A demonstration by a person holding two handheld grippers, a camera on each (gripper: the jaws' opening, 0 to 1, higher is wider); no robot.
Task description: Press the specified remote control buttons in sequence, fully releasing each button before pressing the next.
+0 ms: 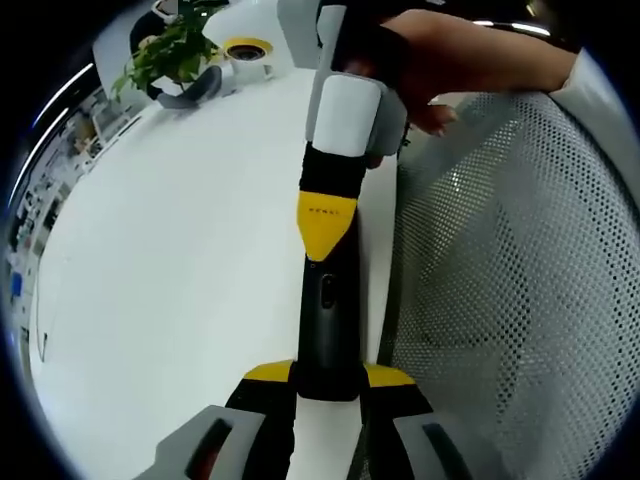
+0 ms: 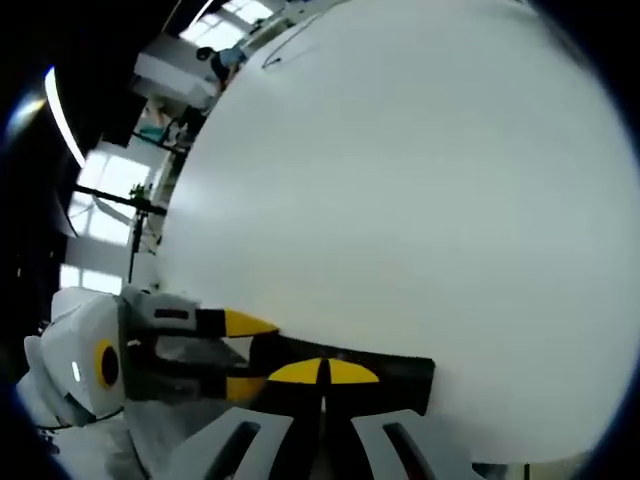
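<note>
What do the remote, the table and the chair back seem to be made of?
Remote: probably plastic, dark and smooth with a soft sheen. Table: a white, smooth, slightly glossy top, perhaps laminate; the look leaves it open. Chair back: pale mesh, fabric or plastic, with regular small holes.

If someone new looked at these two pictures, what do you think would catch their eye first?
Most likely the long black remote control, lying at the edge of the white table and clamped between the left gripper's yellow-tipped jaws. At its far end, the right gripper meets it with closed yellow tips, with a person's hand behind. A white mesh chair back fills the right side, and a small green plant stands at the table's far end.
</note>
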